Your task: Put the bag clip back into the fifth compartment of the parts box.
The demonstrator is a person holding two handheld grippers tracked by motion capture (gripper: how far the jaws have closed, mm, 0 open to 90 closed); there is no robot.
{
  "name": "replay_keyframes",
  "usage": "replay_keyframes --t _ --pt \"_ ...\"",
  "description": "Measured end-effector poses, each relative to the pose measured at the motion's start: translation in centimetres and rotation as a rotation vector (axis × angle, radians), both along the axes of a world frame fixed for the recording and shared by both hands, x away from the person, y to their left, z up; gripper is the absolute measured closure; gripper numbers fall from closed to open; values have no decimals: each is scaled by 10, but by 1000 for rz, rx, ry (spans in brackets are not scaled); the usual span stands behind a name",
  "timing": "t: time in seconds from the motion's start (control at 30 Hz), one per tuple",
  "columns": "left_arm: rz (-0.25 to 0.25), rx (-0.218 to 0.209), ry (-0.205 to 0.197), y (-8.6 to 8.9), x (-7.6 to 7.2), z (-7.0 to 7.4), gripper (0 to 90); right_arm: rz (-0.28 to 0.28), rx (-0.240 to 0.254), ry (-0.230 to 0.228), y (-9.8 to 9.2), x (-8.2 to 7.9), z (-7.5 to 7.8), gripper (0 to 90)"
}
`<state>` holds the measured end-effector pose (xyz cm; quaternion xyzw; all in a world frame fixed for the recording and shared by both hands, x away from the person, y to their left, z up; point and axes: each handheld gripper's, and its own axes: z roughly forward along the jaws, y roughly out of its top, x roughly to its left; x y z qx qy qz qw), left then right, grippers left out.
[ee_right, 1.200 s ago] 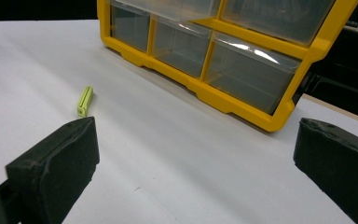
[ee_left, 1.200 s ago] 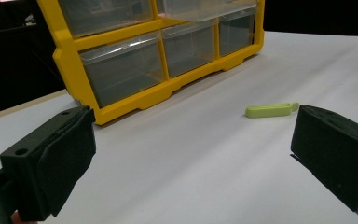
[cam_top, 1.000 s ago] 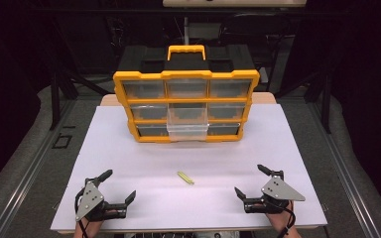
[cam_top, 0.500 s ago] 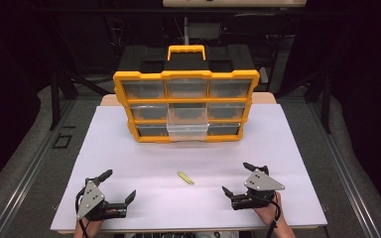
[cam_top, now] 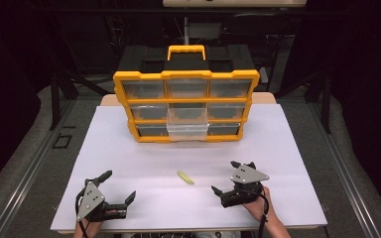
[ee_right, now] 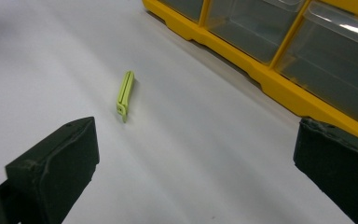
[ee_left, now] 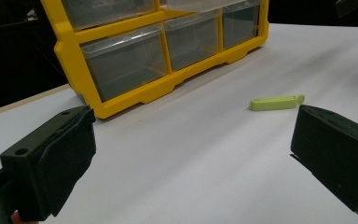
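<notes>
A small lime-green clip [cam_top: 185,177] lies flat on the white table [cam_top: 129,148], in front of a yellow drawer organizer [cam_top: 186,106]. My left gripper [cam_top: 119,185] rests near the front left edge, open and empty, with the clip [ee_left: 276,102] ahead of its right jaw. My right gripper [cam_top: 224,176] stands open and empty just right of the clip, which lies ahead of its left jaw [ee_right: 125,94]. The organizer's clear drawers [ee_left: 121,70] show in both gripper views [ee_right: 270,79].
One clear drawer [cam_top: 187,130] in the organizer's bottom middle is pulled out over the table. A black case with a yellow handle [cam_top: 186,52] sits behind the organizer. The table's front edge runs just below both hands.
My right gripper has moved left and a little forward, closer to the green clip. The left gripper has not moved.
</notes>
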<state>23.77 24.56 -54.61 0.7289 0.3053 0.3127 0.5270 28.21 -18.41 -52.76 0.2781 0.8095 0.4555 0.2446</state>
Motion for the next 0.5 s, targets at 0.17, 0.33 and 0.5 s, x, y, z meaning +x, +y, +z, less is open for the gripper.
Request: replay_keyframes --t 0.17,0.33,0.5 --pt "-5 4 -2 0 1 0 1 12 -18 15 9 5 0 0" --pt "-7 4 1 0 0 0 0 22 -25 38 16 9 0 0" --pt "-4 11 6 -1 1 0 1 39 -43 57 24 11 0 0"
